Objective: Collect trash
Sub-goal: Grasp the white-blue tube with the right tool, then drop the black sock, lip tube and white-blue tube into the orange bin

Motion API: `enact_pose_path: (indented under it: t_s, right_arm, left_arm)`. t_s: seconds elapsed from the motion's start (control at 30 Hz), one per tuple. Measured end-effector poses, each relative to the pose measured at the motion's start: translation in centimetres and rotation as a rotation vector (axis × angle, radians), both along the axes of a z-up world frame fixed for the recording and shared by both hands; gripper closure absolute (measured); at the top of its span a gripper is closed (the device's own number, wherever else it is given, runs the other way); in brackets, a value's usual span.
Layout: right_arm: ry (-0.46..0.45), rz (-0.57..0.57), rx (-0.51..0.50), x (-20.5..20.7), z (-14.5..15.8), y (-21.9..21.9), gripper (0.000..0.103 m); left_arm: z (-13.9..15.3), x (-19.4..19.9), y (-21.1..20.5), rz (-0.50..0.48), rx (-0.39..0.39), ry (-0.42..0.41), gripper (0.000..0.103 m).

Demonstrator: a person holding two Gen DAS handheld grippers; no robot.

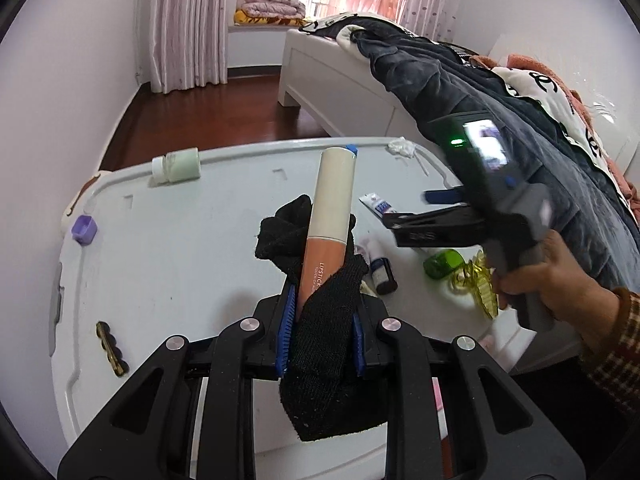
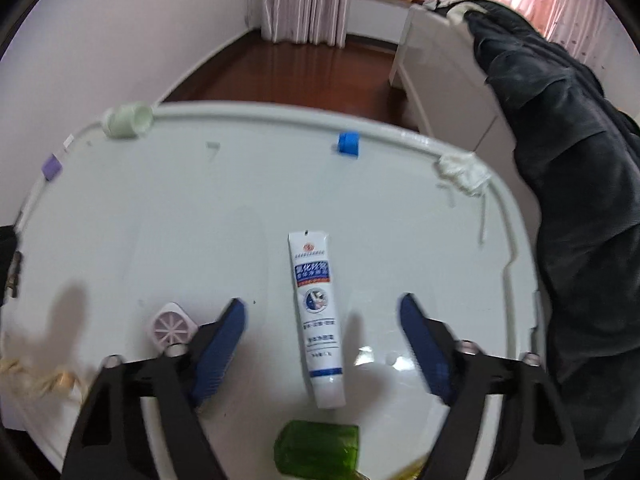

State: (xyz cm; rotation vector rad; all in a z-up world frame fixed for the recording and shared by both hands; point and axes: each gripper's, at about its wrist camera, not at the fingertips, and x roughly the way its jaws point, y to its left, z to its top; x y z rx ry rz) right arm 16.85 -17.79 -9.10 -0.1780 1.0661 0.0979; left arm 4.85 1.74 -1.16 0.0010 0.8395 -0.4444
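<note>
Your left gripper (image 1: 320,340) is clamped together on a black sock (image 1: 320,344) at the lower centre of the left wrist view; the blue pads (image 1: 285,336) press the fabric from both sides. A lipstick tube (image 1: 330,216), peach body and cream cap, stands tilted inside the sock, rising toward the upper centre of the frame.

Your right gripper (image 2: 320,344) stands wide apart and holds nothing. Its fingers (image 2: 220,344) straddle a white ointment tube (image 2: 318,316) lying lengthwise on the white lid (image 2: 160,220); neither finger touches it. In the left wrist view your right hand (image 1: 548,276) grips the handle at the right edge.

Nearest the lower edge of the right wrist view lies a green translucent piece (image 2: 316,450), just below the tube's cap end. A pale pink slotted cap (image 2: 172,326) sits beside the left finger.

Farther off, a blue cap (image 2: 347,144) sits at the lid's far rim, upper centre. A crumpled white tissue (image 2: 460,170) lies at the upper right rim, a pale green jar (image 2: 126,120) on its side at the upper left rim, a purple cap (image 2: 51,166) at the left edge.

Beyond the lid stand a bed with dark bedding (image 2: 560,140) and pink curtains (image 1: 188,20).
</note>
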Motion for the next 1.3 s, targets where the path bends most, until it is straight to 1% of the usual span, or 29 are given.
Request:
enact_pose_path:
  t_s: [0.03, 0.1, 0.13, 0.2, 0.27, 0.33, 0.4, 0.6, 0.67, 0.73, 0.8, 0.87, 0.93, 1.0, 1.03, 1.1, 1.17, 1.2, 1.3]
  right_arm:
    - [0.020, 0.002, -0.004, 0.2, -0.5, 0.2, 0.055]
    - [0.060, 0.009, 0.007, 0.3, -1.4, 0.4, 0.081]
    - [0.073, 0.012, 0.008, 0.3, -1.6, 0.4, 0.080]
    - [0.089, 0.038, 0.058, 0.0, -1.5, 0.3, 0.080]
    - [0.089, 0.042, 0.099, -0.4, -1.2, 0.1, 0.080]
    - [0.069, 0.049, 0.104, -0.9, -0.5, 0.2, 0.080]
    - [0.050, 0.055, 0.134, -1.5, 0.5, 0.1, 0.080]
    - [-0.038, 0.075, 0.199, -3.9, 4.8, -0.2, 0.080]
    - [-0.071, 0.093, 0.200, -5.3, 6.2, -0.3, 0.080]
    - [-0.096, 0.103, 0.224, -6.9, 7.5, -0.3, 0.080]
    - [-0.118, 0.108, 0.266, -9.6, 8.6, -0.6, 0.080]
    - [-0.118, 0.119, 0.293, -12.3, 9.0, -0.6, 0.080]
    - [-0.105, 0.131, 0.308, -15.0, 8.7, -0.4, 0.080]
    - [-0.059, 0.143, 0.331, -18.6, 7.6, -0.2, 0.080]
    - [-0.037, 0.146, 0.341, -19.7, 6.9, 0.0, 0.080]
    - [0.034, 0.157, 0.356, -22.9, 4.9, 0.5, 0.080]
    - [0.097, 0.166, 0.343, -25.8, 2.8, 1.1, 0.080]
    - [0.126, 0.170, 0.339, -26.7, 1.9, 1.3, 0.080]
    - [0.223, 0.173, 0.317, -29.6, -1.7, 2.0, 0.080]
  left_arm:
    - [0.0, -0.1, 0.1, -0.004, -0.001, 0.000, 0.081]
    - [0.1, -0.3, 0.2, -0.009, -0.008, -0.003, 0.081]
    - [0.1, -0.3, 0.2, -0.011, -0.016, -0.001, 0.081]
    - [0.3, -0.5, 0.3, -0.013, -0.030, -0.002, 0.080]
    - [0.4, -0.5, 0.2, -0.015, -0.032, -0.005, 0.080]
    - [0.4, -0.5, 0.0, -0.022, -0.035, -0.003, 0.080]
    - [0.4, -0.5, -0.3, -0.024, -0.036, -0.003, 0.080]
    - [0.9, -1.2, -0.7, -0.046, -0.043, -0.012, 0.080]
    - [1.3, -1.8, -0.8, -0.054, -0.037, -0.020, 0.080]
    - [1.6, -3.0, -1.0, -0.058, -0.037, -0.025, 0.080]
    - [1.8, -4.8, -1.2, -0.066, -0.032, -0.032, 0.080]
    - [1.8, -6.7, -1.6, -0.076, -0.014, -0.037, 0.080]
    - [1.5, -9.0, -1.8, -0.083, -0.002, -0.021, 0.080]
    - [0.4, -11.3, -1.8, -0.079, 0.005, 0.024, 0.080]
    - [-0.3, -12.3, -1.7, -0.072, 0.013, 0.049, 0.080]
    - [-2.1, -14.4, -1.6, -0.049, 0.024, 0.112, 0.080]
    - [-4.0, -16.0, -1.5, -0.029, 0.030, 0.176, 0.079]
    - [-5.4, -17.0, -1.6, -0.019, 0.044, 0.217, 0.079]
    - [-7.7, -18.4, -2.2, -0.011, 0.096, 0.285, 0.079]
